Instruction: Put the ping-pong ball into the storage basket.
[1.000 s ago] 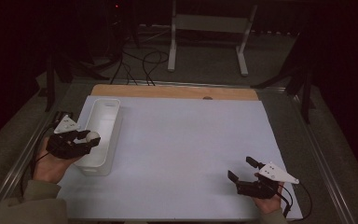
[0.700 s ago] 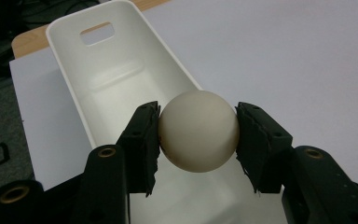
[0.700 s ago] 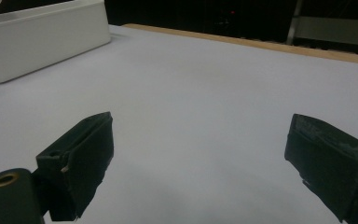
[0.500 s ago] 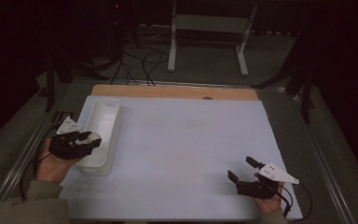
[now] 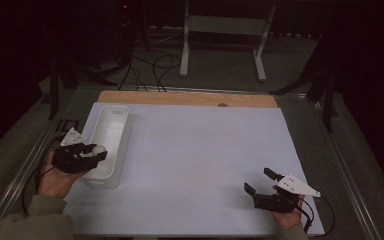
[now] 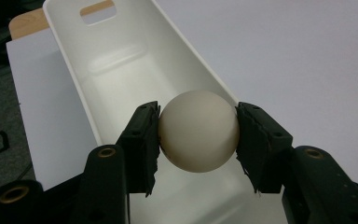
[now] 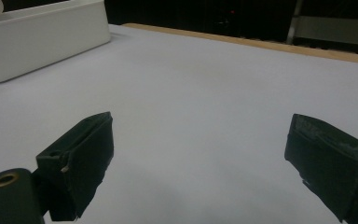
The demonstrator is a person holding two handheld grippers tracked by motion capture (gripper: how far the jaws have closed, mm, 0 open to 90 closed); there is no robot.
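Note:
My left gripper is shut on a cream-white ball, one black pad pressed on each side of it. It holds the ball over the near end of a long white bin at the left of the white sheet. My right gripper rests low near the sheet's front right corner, open, with nothing between its jaws.
A white sheet covers the table, with a wooden strip along its far edge. The white bin appears far left in the right gripper view. Cables and a metal stand lie on the dark floor beyond.
The left hand has shifted slightly toward the near end of the bin with the ball still gripped. The right gripper has stayed where it was.

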